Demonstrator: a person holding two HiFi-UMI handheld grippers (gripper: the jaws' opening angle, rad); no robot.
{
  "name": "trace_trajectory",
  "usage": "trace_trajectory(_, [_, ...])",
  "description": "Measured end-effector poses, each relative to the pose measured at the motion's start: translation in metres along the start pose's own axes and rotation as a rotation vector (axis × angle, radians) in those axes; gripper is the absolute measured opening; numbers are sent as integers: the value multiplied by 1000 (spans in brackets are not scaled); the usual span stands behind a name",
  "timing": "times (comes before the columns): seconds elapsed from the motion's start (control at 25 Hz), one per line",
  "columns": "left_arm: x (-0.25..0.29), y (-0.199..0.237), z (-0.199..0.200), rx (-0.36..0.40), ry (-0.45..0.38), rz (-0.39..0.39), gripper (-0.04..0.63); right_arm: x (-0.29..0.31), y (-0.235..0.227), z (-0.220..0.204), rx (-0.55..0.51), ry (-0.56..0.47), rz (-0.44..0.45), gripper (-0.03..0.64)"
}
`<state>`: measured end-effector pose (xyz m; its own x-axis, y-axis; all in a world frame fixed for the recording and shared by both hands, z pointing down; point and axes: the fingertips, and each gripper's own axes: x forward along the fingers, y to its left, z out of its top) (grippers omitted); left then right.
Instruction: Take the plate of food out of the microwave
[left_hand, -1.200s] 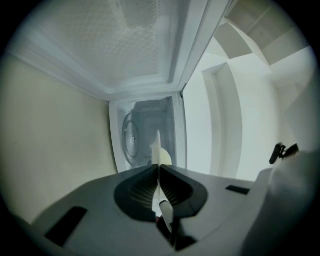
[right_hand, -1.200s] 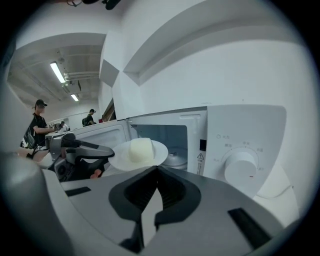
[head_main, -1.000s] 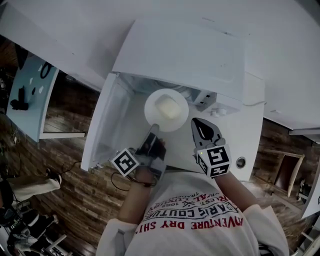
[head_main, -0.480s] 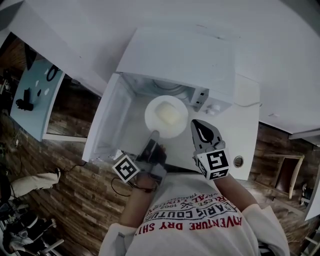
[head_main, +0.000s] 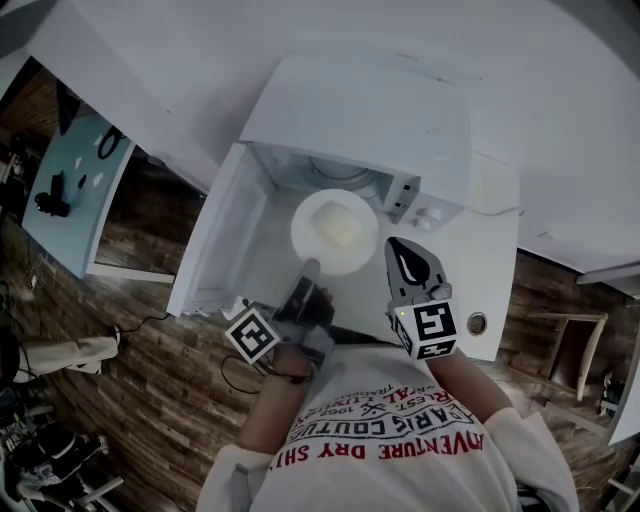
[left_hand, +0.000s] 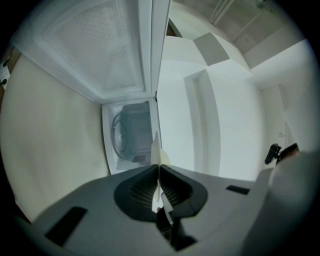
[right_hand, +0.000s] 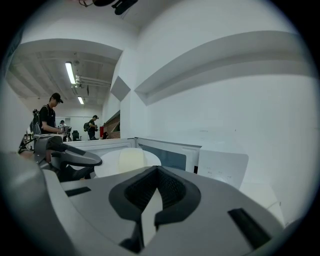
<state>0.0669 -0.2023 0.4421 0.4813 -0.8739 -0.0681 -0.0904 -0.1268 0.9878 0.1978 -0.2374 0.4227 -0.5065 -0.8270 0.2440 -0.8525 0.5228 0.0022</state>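
A white plate (head_main: 308, 222) carrying a pale block of food (head_main: 338, 226) sits just in front of the open white microwave (head_main: 360, 110). My left gripper (head_main: 310, 266) is shut on the plate's near rim. In the left gripper view the plate (left_hand: 156, 150) shows edge-on between the closed jaws of the left gripper (left_hand: 158, 167), with the microwave cavity (left_hand: 131, 132) behind. My right gripper (head_main: 392, 243) hovers to the right of the plate, shut and empty. From the right gripper (right_hand: 157, 170) the plate (right_hand: 107, 162) and food (right_hand: 131, 159) lie ahead to the left.
The microwave door (head_main: 220, 240) hangs open to the left of the plate. The microwave stands on a white counter (head_main: 485, 255) against a white wall. Wooden flooring lies below the counter's edge. Two people (right_hand: 48, 117) stand far off in the room.
The plate, held by my left gripper, has come a little farther out of the microwave toward me. The right gripper has hardly moved.
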Motion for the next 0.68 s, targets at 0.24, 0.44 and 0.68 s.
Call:
trace_trajectory(0.24, [1, -2, 2, -5, 4, -10, 16, 1, -3, 0, -5, 5, -22, 9])
trace_trajectory(0.44, [1, -3, 5, -11, 3, -13, 16, 4, -10, 2, -1, 1, -41, 9])
trace_trajectory(0.68, [5, -2, 7, 3, 14, -21, 17, 7, -12, -2, 0, 18, -43, 9])
